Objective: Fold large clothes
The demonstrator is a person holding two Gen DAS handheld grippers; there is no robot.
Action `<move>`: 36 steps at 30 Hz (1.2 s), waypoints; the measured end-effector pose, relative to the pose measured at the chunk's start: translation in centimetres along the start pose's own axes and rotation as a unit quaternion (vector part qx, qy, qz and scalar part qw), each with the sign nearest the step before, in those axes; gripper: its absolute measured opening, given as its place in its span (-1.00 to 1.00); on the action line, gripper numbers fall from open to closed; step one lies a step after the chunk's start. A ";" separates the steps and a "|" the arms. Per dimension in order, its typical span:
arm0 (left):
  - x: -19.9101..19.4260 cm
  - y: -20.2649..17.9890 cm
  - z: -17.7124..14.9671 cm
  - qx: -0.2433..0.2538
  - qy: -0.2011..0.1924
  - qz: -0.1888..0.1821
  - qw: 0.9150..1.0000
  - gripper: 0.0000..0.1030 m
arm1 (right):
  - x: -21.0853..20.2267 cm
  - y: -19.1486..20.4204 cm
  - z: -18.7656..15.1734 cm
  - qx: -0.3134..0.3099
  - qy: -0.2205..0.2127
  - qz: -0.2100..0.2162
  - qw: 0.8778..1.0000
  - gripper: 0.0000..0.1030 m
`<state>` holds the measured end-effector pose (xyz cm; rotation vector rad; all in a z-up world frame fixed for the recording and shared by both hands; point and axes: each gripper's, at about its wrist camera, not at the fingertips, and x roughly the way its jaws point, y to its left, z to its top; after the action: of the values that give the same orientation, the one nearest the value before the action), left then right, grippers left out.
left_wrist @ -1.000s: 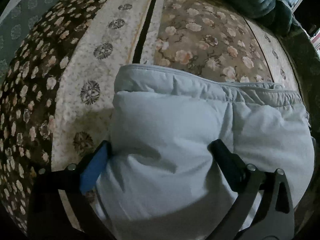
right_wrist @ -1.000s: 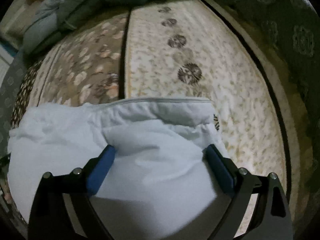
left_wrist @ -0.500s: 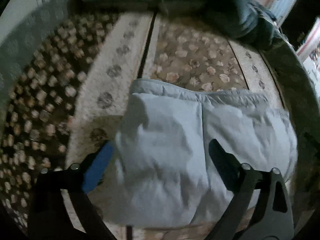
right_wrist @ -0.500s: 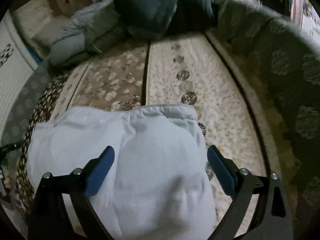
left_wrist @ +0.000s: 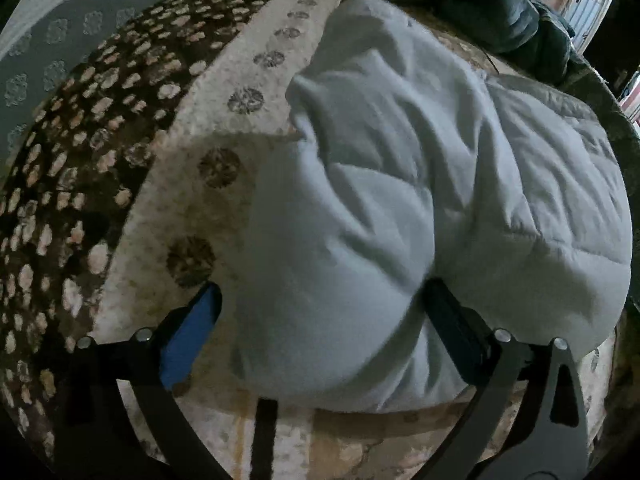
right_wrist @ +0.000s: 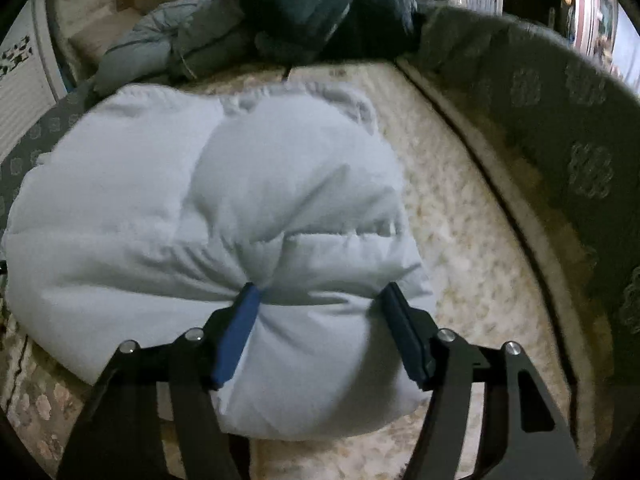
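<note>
Between the pads of the right gripper (right_wrist: pixel 320 320), a bunched near edge of the pale blue padded garment (right_wrist: pixel 224 216) is pinched, the fabric puckering around the blue pad, so this gripper is clenched on the cloth. On the left, the garment (left_wrist: pixel 420 200) bulges between the widely spread fingers of the left gripper (left_wrist: pixel 320 320), which stands released. Beneath it lies the floral patterned rug (left_wrist: pixel 192 168).

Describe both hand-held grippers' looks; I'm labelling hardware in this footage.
The left hand-held gripper and right hand-held gripper match: black angular frames with silver round bolt heads and triangular cut-outs. Each has flat rectangular finger pads, the left one bright blue, the right one dark. No cables, markings or sleeves are visible.
</note>
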<state>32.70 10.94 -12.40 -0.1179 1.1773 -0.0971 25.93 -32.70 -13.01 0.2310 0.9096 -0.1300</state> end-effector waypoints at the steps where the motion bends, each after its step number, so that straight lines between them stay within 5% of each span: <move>1: 0.2 0.1 0.0 -0.004 0.002 -0.003 1.000 0.94 | 0.4 -0.3 0.0 0.008 0.006 0.005 1.000 0.37; 6: -0.8 -0.3 -0.5 0.003 -0.015 0.017 1.000 0.94 | -0.2 -1.0 0.2 0.017 0.013 0.005 1.000 0.53; 10: -2.3 -0.7 -1.6 0.024 -0.035 0.033 0.999 0.94 | -2.3 -1.5 -0.7 0.015 -0.007 -0.009 1.000 0.87; 20: -3.8 0.9 -3.1 0.020 -0.079 0.036 0.996 0.94 | -4.8 -3.7 -2.7 0.035 -0.053 -0.059 0.996 0.96; 36: -3.5 -0.8 -5.4 0.063 -0.126 0.052 0.989 0.94 | -1.5 -5.4 -3.4 0.070 -0.063 -0.007 0.996 0.96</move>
<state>26.31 10.43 -11.10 0.0414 0.9199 -0.0624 21.32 -37.00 -14.61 0.3434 0.7774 -0.2185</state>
